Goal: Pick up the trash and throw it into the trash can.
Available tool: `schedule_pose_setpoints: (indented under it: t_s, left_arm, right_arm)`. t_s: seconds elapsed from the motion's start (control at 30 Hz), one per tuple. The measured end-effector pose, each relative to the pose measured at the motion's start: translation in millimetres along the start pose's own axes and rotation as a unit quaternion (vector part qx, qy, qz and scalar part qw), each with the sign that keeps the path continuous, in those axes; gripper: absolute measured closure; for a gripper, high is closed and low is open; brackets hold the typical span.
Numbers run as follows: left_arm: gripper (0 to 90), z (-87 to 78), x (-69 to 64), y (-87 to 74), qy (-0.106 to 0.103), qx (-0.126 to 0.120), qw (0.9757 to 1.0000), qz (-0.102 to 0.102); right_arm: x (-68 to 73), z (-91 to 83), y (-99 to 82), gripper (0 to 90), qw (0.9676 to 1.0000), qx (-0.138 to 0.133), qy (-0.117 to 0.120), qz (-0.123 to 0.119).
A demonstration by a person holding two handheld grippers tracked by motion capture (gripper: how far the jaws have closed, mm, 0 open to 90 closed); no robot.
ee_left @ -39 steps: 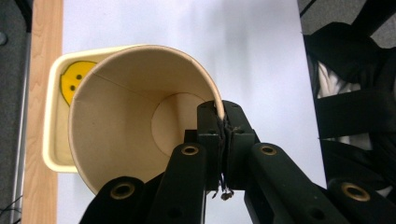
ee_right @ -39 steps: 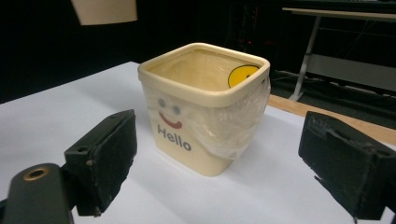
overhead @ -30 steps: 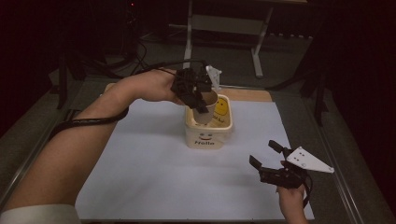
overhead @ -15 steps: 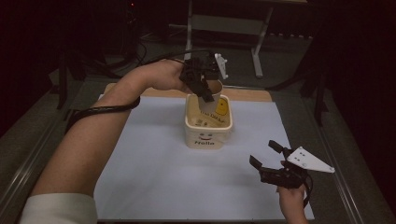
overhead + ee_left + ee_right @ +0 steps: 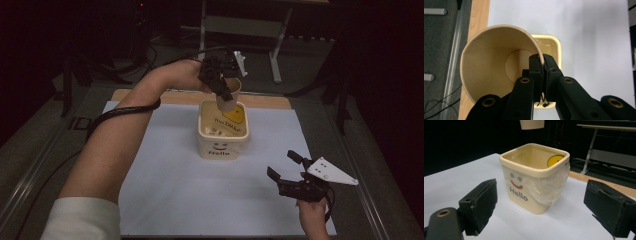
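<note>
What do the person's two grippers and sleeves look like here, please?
Both grippers, left and right, are black with blocky jaws and brass-coloured pivot rivets. Each carries a pale three-cornered plate. A black cable crosses the left forearm, which wears a white sleeve.

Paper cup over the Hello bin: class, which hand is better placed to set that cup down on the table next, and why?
Left, most likely. The left gripper is already shut on the paper cup rim, holding it above the bin. The right gripper sits open near the table's front edge, holding nothing.
</note>
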State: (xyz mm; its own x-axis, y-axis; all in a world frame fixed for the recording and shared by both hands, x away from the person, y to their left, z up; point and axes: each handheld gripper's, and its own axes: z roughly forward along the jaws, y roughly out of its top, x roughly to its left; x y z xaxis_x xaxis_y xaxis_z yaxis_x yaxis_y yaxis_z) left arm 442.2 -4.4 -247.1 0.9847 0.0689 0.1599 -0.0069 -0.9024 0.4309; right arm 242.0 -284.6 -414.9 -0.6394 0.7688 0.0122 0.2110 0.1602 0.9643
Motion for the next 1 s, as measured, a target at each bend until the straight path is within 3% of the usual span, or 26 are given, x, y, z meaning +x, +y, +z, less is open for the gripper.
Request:
schedule_pose_setpoints:
  t_s: [0.07, 0.17, 0.2, 0.23, 0.37, 0.73, 0.87, 0.9, 0.93, 1.0]
  left_arm:
    - [88.0, 1.5, 1.3, 0.3, -0.004, -0.001, 1.0, -0.004]
    - [85.3, 3.8, 4.5, 0.8, 0.006, 0.003, 0.9999, -0.011]
    - [77.4, 3.2, 5.8, 0.9, 0.013, 0.0, 0.9998, -0.016]
    - [70.8, 1.9, 7.0, 1.1, 0.009, -0.002, 0.9996, -0.027]
    - [50.7, -4.4, 5.8, -0.2, 0.002, -0.003, 0.9993, -0.038]
    - [22.9, -17.7, -4.3, -19.0, -0.001, -0.022, 0.9965, -0.08]
    - [10.1, -18.0, -9.6, -26.0, -0.004, -0.018, 0.9966, -0.08]
    - [10.1, -19.3, -16.5, -31.8, 0.004, -0.012, 0.9979, -0.064]
    - [2.9, -20.3, -18.6, -33.9, 0.012, -0.011, 0.9974, -0.07]
    - [2.9, -22.6, -21.4, -38.6, 0.021, -0.01, 0.9971, -0.073]
  right_arm:
    - [-0.4, -0.2, -0.1, 11.5, 1.0, 0.0, 0.0, 0.0]
    - [-1.4, 0.1, -0.5, 11.5, 1.0, 0.001, 0.0, 0.002]
    - [-1.3, 0.1, -0.5, 11.5, 1.0, 0.001, 0.0, 0.002]
    - [-1.2, 0.1, -0.3, 11.5, 1.0, 0.001, 0.0, 0.001]
    - [-1.4, -0.5, -0.3, 11.5, 1.0, 0.001, 0.0, 0.002]
    - [-0.1, 0.9, 0.5, 11.5, 1.0, 0.001, 0.001, 0.001]
    - [0.0, 2.0, 0.7, 11.5, 1.0, 0.001, 0.002, -0.001]
    - [0.1, 2.4, 0.8, 11.5, 1.0, 0.001, 0.002, -0.001]
    - [0.5, 3.4, 1.0, 11.5, 1.0, 0.003, 0.004, 0.0]
    - [1.1, 4.1, 1.1, 11.5, 1.0, 0.004, 0.005, -0.001]
